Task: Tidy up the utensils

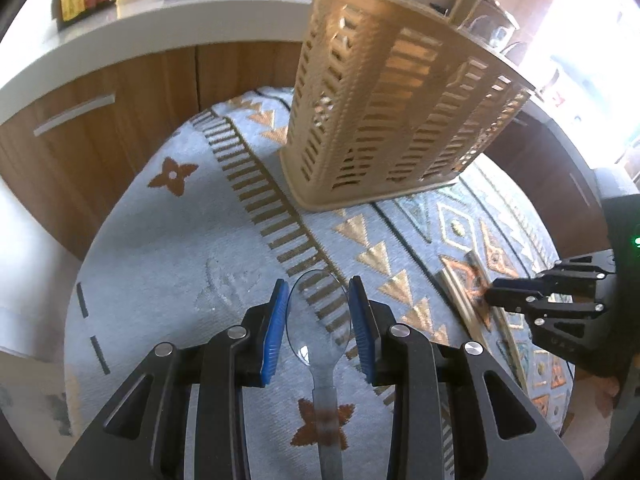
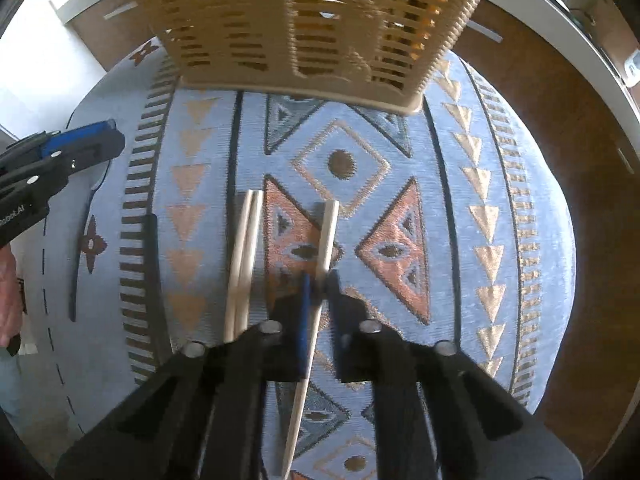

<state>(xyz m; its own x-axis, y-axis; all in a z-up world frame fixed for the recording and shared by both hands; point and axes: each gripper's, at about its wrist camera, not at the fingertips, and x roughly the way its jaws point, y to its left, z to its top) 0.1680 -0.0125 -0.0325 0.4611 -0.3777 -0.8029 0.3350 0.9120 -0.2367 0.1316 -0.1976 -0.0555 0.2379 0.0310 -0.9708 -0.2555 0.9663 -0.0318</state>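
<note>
Meanwhile left hand-held gripper (image 1: 318, 320) clamps clear spoon (image 1: 320, 320), right hand-held gripper (image 2: 318, 280) clamps chopstick (image 2: 326, 236), near basket (image 1: 384, 120).

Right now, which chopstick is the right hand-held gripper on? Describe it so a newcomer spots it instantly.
Start at the tan slotted utensil basket standing on the blue patterned cloth. Just in front of it lie three pale wooden chopsticks. Two lie side by side as a pair of chopsticks; the single chopstick lies apart, across the orange triangle, and is the only one pinched in the right hand-held gripper.
</note>
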